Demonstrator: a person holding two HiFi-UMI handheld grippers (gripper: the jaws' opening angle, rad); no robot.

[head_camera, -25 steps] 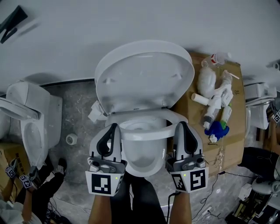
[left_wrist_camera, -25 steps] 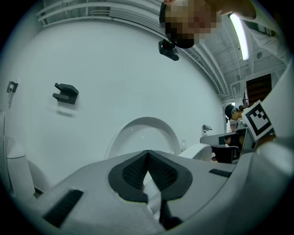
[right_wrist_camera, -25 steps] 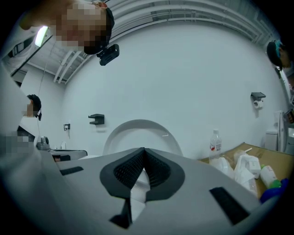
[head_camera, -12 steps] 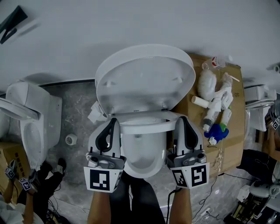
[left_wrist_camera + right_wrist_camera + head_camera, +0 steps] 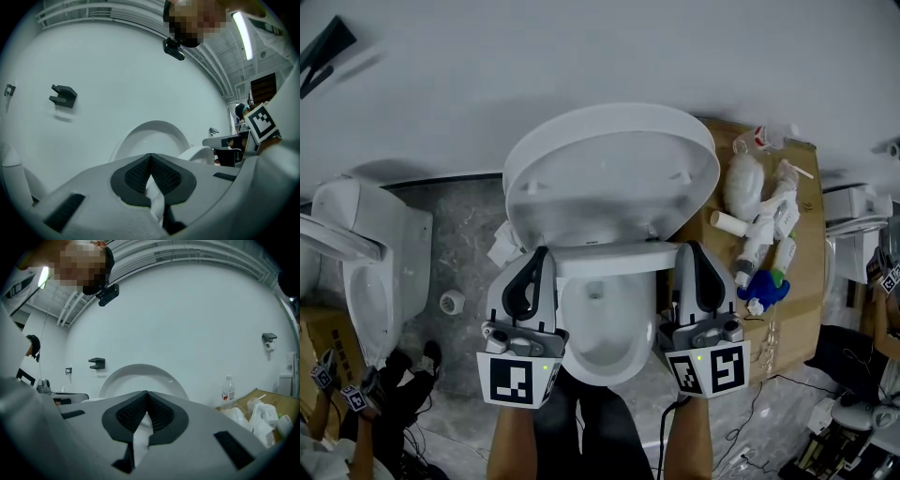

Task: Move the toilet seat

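Left gripper (image 5: 540, 253): jaws clenched, pad tips meeting, nothing gripped. Tip at 9 o'clock end of toilet seat (image 5: 609, 265). Right gripper (image 5: 687, 247): jaws likewise pressed together, empty. Tip at seat's 3 o'clock end. Contact with seat unclear for both. Seat shows as white band across 12 o'clock side of bowl (image 5: 602, 337), just below raised lid (image 5: 609, 159).

Closed gripper (image 5: 146, 393) — toilet lid (image 5: 140, 375) beyond
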